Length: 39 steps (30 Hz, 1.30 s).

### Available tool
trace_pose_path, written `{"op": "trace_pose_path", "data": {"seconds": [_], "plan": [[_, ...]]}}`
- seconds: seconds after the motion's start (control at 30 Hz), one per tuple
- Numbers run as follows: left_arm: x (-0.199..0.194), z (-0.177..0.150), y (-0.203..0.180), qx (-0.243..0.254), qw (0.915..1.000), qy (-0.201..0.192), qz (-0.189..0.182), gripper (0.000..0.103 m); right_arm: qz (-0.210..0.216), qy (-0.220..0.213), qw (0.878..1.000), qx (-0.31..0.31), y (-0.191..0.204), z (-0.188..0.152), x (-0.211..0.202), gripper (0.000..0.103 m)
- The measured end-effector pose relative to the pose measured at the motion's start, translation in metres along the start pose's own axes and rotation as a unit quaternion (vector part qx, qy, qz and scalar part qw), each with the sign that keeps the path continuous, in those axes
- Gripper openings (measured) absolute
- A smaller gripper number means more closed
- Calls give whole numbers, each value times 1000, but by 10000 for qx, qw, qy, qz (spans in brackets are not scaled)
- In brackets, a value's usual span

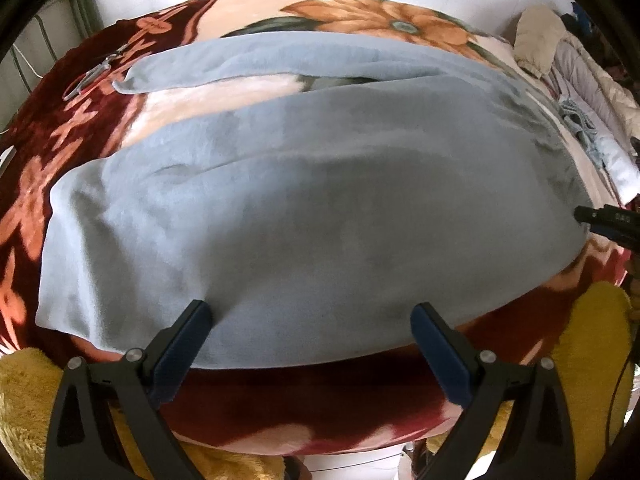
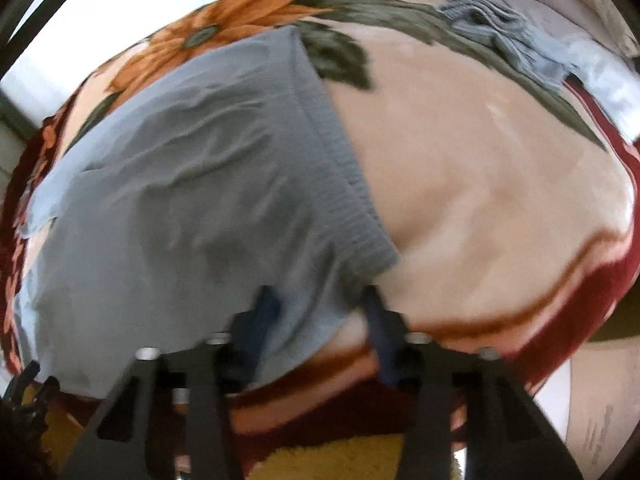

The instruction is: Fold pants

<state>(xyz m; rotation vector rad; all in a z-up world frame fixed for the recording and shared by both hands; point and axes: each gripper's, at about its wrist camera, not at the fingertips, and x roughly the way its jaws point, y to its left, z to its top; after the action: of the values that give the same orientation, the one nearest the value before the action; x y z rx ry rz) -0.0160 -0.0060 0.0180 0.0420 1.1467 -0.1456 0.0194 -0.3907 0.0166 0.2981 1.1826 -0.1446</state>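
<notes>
Grey pants (image 1: 304, 208) lay spread on a flowered blanket (image 1: 80, 128) (on a bed). Left gripper (image 1: 310, 322) spread open over one leg; right gripper (image 2: 318, 304) open astride the waistband corner.

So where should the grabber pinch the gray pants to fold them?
Probably the ribbed waistband corner nearest the right gripper, coming in from the near edge. The pants lie flat, and that thick band hangs onto its shape.
</notes>
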Motion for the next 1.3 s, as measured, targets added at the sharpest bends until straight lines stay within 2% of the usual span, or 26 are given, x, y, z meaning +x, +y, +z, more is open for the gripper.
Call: {"op": "trace_pose_path", "data": {"seconds": [0.03, 0.07, 0.27, 0.47, 0.53, 0.63, 0.8, 0.9, 0.93, 0.97, 1.0, 1.03, 1.13, 1.3], "plan": [[-1, 0, -2, 15, 10000, -12, -40, 102, 57, -35, 10000, -45, 2, 0, -2, 17], [-2, 2, -3, 36, 10000, -19, -74, 102, 144, -115, 9998, -97, 4, 2, -7, 10], [-12, 5, -21, 354, 9987, -212, -303, 102, 569, -638, 9963, -34, 5, 12, -45, 6], [-19, 1, -45, 845, 9943, -382, -529, 102, 761, -1021, 9918, -60, 18, 27, -76, 6], [-16, -1, -52, 1010, 9931, -388, -457, 102, 839, -1095, 9904, -18, 21, 33, -82, 6], [-6, -1, -56, 1147, 9924, -439, -105, 102, 946, -1245, 9877, 61, 24, 36, -93, 5], [8, 2, -36, 812, 9957, -375, 258, 94, 976, -1430, 9849, 73, 29, 43, -108, 5], [5, 5, -15, 455, 9972, -458, 379, 84, 888, -1437, 9856, -47, 31, 44, -110, 5], [4, 6, -8, 332, 9976, -490, 364, 72, 847, -1430, 9861, -84, 30, 44, -109, 5], [1, 8, 1, 205, 9980, -536, 257, 51, 788, -1414, 9867, -114, 31, 42, -107, 5], [-3, 10, 10, 66, 9983, -577, 84, 39, 752, -1392, 9873, -117, 30, 40, -104, 5], [-6, 12, 17, -52, 9982, -600, -65, 20, 721, -1368, 9879, -110, 29, 39, -102, 5], [-28, 17, 33, -324, 9956, -767, -432, 13, 649, -1315, 9892, -63, 21, 30, -95, 5], [-80, 22, 27, -159, 9913, -1089, -726, 10, 728, -1514, 9856, 171, 2, 13, -105, 5]]}}
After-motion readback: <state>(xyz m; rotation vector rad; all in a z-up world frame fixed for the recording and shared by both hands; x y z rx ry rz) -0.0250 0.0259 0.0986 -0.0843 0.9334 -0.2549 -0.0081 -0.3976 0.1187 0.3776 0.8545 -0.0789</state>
